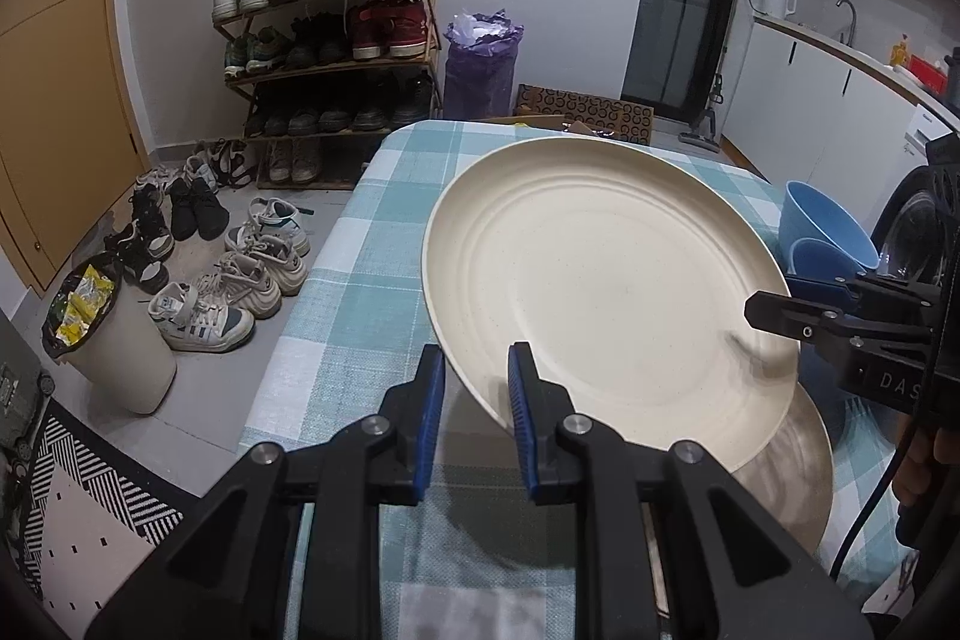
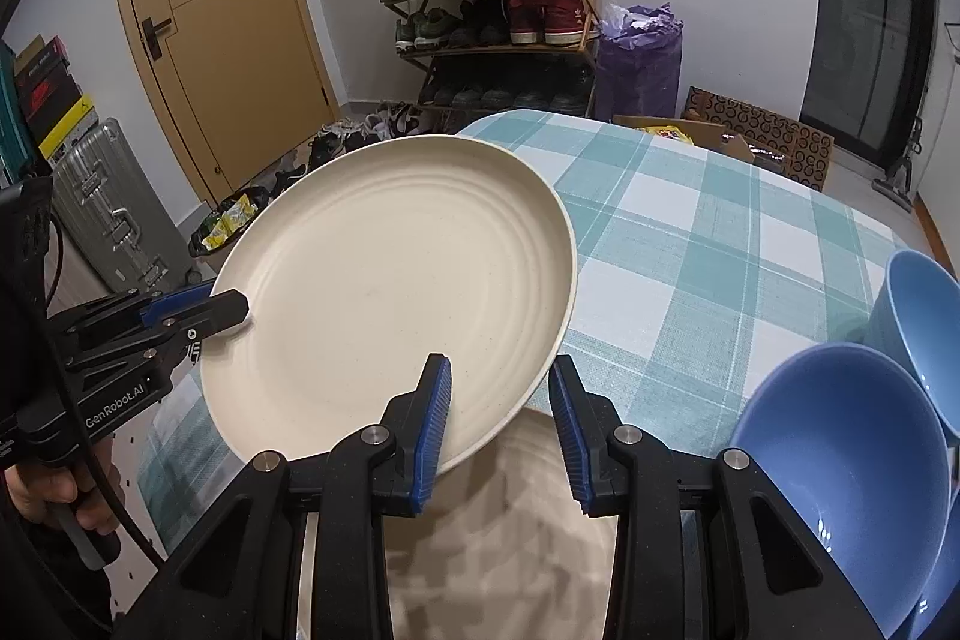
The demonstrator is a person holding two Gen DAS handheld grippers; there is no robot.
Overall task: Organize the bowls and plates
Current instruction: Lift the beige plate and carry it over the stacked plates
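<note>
A cream plate (image 1: 600,292) is held tilted above the checked table; it also shows in the right wrist view (image 2: 396,286). My left gripper (image 1: 477,382) grips its near rim between the blue pads. My right gripper (image 2: 501,400) straddles the opposite rim with a visible gap on the right pad, so it looks open; it appears in the left wrist view (image 1: 774,310). A second cream plate (image 1: 798,466) lies on the table below, also visible in the right wrist view (image 2: 516,520). Blue bowls (image 2: 840,466) sit at the right, seen in the left wrist view too (image 1: 822,232).
The table (image 2: 690,232) has a teal checked cloth. A shoe rack (image 1: 324,28), loose shoes (image 1: 228,292) and a bin (image 1: 114,340) stand on the floor left of the table. A suitcase (image 2: 102,196) stands by the door.
</note>
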